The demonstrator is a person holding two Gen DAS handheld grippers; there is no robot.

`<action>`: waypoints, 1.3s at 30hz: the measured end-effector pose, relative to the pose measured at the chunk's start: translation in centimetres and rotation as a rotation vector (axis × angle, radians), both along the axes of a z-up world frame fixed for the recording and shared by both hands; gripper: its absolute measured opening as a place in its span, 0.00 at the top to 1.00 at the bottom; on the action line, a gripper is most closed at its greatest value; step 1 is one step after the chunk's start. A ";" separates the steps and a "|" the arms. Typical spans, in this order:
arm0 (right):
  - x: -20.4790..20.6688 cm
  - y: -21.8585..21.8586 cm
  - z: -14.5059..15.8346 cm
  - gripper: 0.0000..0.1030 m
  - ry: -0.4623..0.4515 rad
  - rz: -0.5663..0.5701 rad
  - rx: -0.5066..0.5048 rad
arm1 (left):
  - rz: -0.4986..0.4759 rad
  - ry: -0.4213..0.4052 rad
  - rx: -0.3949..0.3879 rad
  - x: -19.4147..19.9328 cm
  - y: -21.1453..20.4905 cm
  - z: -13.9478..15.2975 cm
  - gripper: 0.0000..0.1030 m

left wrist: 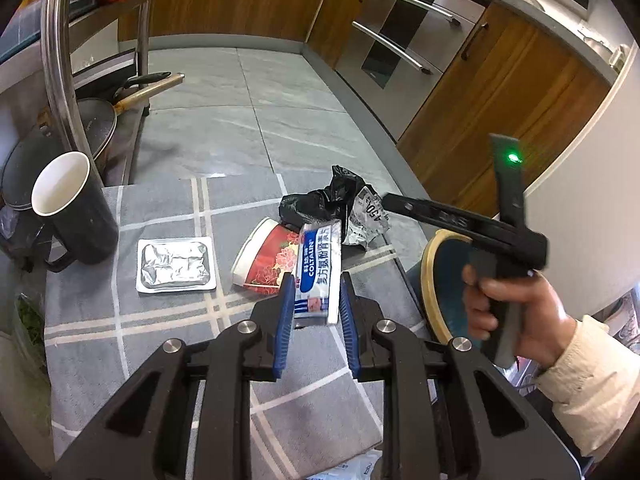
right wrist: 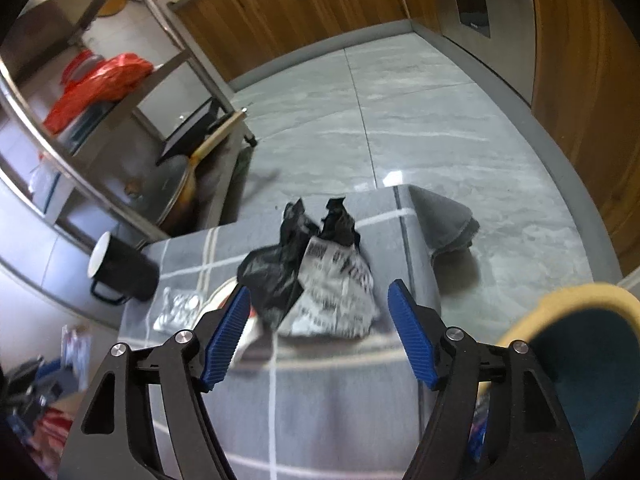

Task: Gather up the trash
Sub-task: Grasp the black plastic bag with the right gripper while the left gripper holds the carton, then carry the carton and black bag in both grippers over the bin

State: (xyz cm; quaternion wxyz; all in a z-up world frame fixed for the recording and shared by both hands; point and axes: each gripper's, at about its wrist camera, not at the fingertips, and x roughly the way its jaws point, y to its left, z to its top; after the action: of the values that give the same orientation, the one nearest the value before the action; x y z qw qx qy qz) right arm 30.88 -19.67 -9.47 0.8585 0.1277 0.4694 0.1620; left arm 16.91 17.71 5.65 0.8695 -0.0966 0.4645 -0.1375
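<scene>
My left gripper (left wrist: 313,285) is shut on a white and blue medicine box (left wrist: 319,271), held above the grey checked cloth (left wrist: 168,208). Under it lies a red paper cup (left wrist: 264,260) on its side. A silver blister pack (left wrist: 175,265) lies to the left. A crumpled black bag (left wrist: 320,200) and a silver printed wrapper (left wrist: 368,220) lie behind. My right gripper (right wrist: 320,308) is open, hovering just in front of the black bag (right wrist: 280,264) and the wrapper (right wrist: 336,296). In the left wrist view the right gripper's body (left wrist: 480,232) shows at the right.
A black mug (left wrist: 76,208) stands at the cloth's left edge. A steel rack (right wrist: 100,128) with pans and a red bag stands left. A round teal stool (right wrist: 592,360) sits right of the table. Grey tiled floor (right wrist: 420,132) and wooden cabinets lie beyond.
</scene>
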 end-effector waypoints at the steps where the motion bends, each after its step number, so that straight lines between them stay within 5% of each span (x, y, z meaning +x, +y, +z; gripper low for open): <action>1: 0.7 0.2 -0.4 0.29 0.000 -0.001 -0.002 | -0.001 0.002 -0.003 0.1 0.0 0.0 0.80; 8: 3.9 2.0 -2.6 0.29 0.025 0.019 -0.029 | -0.018 0.043 0.019 0.6 -0.2 -2.0 0.81; 10: 4.1 2.4 -3.2 0.56 0.026 0.028 -0.050 | -0.027 0.061 0.016 0.5 -0.2 -2.8 0.82; 11: 4.1 2.6 -3.4 0.62 0.032 0.034 -0.058 | -0.030 0.066 0.016 0.4 -0.2 -3.1 0.82; 19: 2.6 2.9 -2.7 0.78 0.000 0.056 -0.075 | -0.015 0.056 0.006 0.1 0.1 -3.0 0.82; 39: -8.5 -1.1 7.7 0.80 -0.194 0.039 -0.085 | -0.050 -0.053 -0.029 -0.7 -2.7 0.6 0.82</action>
State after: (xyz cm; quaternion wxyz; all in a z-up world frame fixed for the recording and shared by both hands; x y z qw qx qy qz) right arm 22.34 -20.82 -1.79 0.9013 0.0655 0.3930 0.1702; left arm 16.21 14.99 6.23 0.8764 -0.0940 0.4414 -0.1683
